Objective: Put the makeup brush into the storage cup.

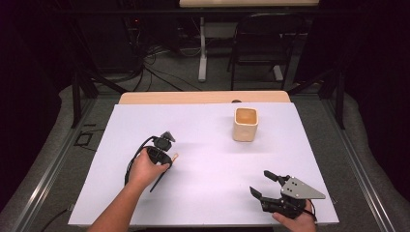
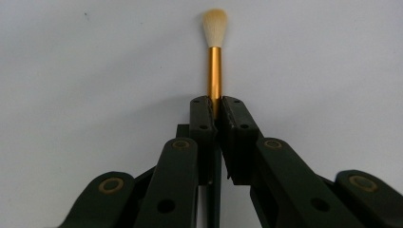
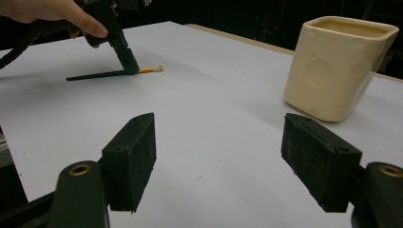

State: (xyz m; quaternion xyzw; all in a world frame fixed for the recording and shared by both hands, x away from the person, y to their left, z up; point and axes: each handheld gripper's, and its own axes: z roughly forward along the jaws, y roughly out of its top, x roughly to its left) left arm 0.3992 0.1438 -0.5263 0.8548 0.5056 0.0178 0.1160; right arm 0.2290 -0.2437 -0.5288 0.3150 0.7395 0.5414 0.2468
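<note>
A small brush (image 2: 215,57) with a pale bristle tip, a gold ferrule and a dark handle lies on the white table. My left gripper (image 2: 217,110) is shut on the brush just behind the ferrule; from above, this gripper (image 1: 167,155) points down at the brush (image 1: 163,170) left of centre. In the right gripper view the brush (image 3: 114,73) lies flat under the other hand's gripper (image 3: 129,68). A cream square cup (image 1: 245,124) stands upright at the back right, also as the cup (image 3: 338,66). My right gripper (image 1: 264,182) is open near the front right edge, nothing between its jaws (image 3: 218,156).
The white sheet (image 1: 208,169) covers the table, with a wooden edge (image 1: 203,97) at the back. A black chair (image 1: 263,46) and a white table leg (image 1: 202,48) stand on the floor beyond. Cables trail on the floor at the back left.
</note>
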